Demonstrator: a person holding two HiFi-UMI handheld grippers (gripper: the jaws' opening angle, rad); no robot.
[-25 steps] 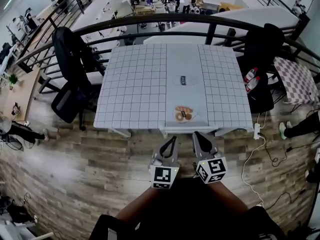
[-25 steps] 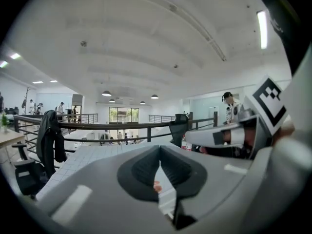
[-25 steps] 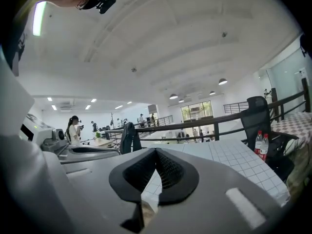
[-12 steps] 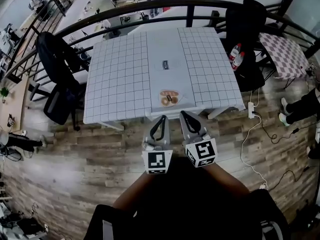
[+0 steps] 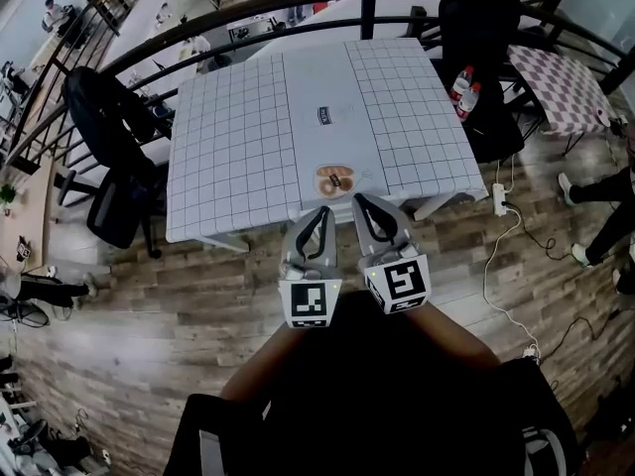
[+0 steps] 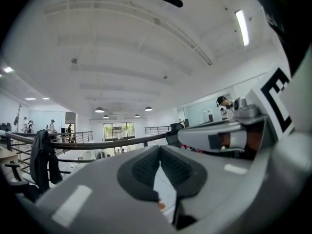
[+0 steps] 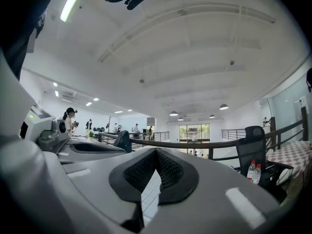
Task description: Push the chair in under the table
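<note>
Near the front edge of the surface [image 5: 238,147], which wears a white grid-pattern cloth with a plain strip down its middle, sits a small round dish [image 5: 335,180] holding a few brown pieces too small to name. Two clear bottles [image 5: 463,89] with red caps stand on the seat of the far-right chair [image 5: 486,38]. Both forearms reach forward from the bottom of the head view, side by side and roughly level. The left gripper [image 5: 319,213] and the right gripper [image 5: 359,201] both point at the dish from just short of the surface's edge, above the wooden floor [image 5: 149,296]. Seen from its own camera, the left gripper's fingers [image 6: 141,168] are closed tip to tip with nothing between them. The right gripper's fingers [image 7: 171,172] likewise meet at the tips and hold nothing. A black office chair [image 5: 114,181] stands off the left side of the surface, near it but not tucked under. Its seat is clear of the cloth's edge and a dark jacket [image 5: 94,107] is draped over its backrest. The far-right chair, also black, stands at the far right corner, close against that edge, with the curved dark railing [image 5: 248,23] behind it. Which of the two chairs is the one to be pushed in cannot be told.
</note>
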